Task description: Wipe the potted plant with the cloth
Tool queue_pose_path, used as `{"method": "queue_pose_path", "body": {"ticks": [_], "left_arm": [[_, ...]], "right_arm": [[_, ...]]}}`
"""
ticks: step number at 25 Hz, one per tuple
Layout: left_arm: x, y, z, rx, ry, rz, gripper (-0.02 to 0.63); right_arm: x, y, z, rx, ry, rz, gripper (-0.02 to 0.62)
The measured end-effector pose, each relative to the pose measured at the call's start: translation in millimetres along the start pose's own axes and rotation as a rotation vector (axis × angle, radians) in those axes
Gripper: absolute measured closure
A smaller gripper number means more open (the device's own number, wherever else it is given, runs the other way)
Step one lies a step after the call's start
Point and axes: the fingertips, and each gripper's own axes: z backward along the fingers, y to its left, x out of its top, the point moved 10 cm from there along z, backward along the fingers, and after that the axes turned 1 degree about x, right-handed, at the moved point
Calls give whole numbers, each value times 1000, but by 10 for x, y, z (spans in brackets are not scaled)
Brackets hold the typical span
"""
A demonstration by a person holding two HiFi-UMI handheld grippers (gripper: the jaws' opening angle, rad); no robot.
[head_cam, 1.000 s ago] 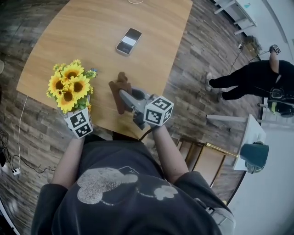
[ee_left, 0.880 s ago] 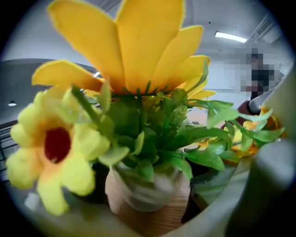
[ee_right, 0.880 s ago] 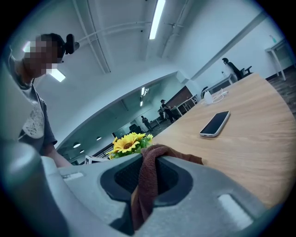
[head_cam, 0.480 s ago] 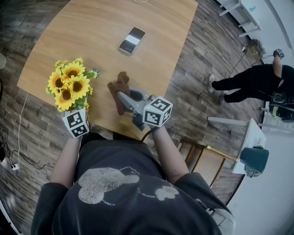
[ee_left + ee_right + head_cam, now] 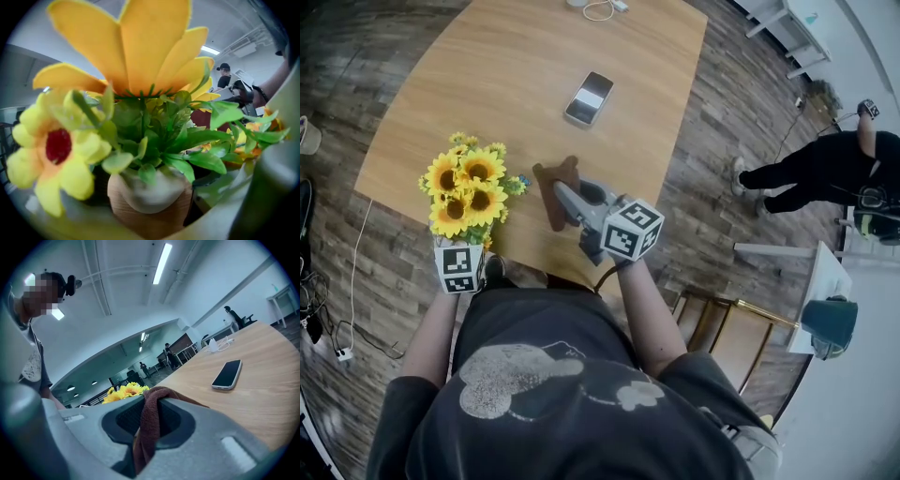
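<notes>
The potted plant (image 5: 472, 192), yellow sunflowers in a small wood-and-white pot (image 5: 150, 206), stands at the near left corner of the wooden table (image 5: 516, 66). My left gripper (image 5: 461, 246) reaches in from below the blooms. Its jaws stand wide on either side of the pot and grip it. The flowers and leaves fill the left gripper view. My right gripper (image 5: 561, 195) is shut on the brown cloth (image 5: 546, 178), which hangs bunched between its jaws (image 5: 146, 427). It hovers just right of the flowers, apart from them.
A phone (image 5: 589, 97) lies face up mid-table, also seen in the right gripper view (image 5: 227, 374). A white cable (image 5: 600, 9) lies at the far end. A person in black (image 5: 825, 164) stands on the floor at right. A side table (image 5: 816, 281) stands nearby.
My right gripper has carried the cloth left, closer to the sunflowers. The left gripper has stayed at the pot and turned a little with it.
</notes>
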Motion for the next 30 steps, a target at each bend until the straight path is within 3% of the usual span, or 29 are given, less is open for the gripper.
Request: {"method": "queue_pose_path", "body": {"ticks": [4, 13, 16, 23, 30], "left_arm": [[-73, 204, 37, -123, -29, -53, 74], [-87, 552, -17, -355, -51, -145, 75], [-86, 607, -41, -401, -58, -159, 75], [-54, 642, -115, -479, -70, -175, 75], [-61, 669, -138, -509, -72, -188, 75]], "right_arm": [[29, 35, -234, -38, -11, 10, 549], [-254, -80, -993, -87, 121, -41, 549], [-337, -77, -1251, -64, 147, -53, 549], [-340, 29, -1639, 88, 115, -59, 549], [-428, 74, -1590, 75, 105, -112, 549]]}}
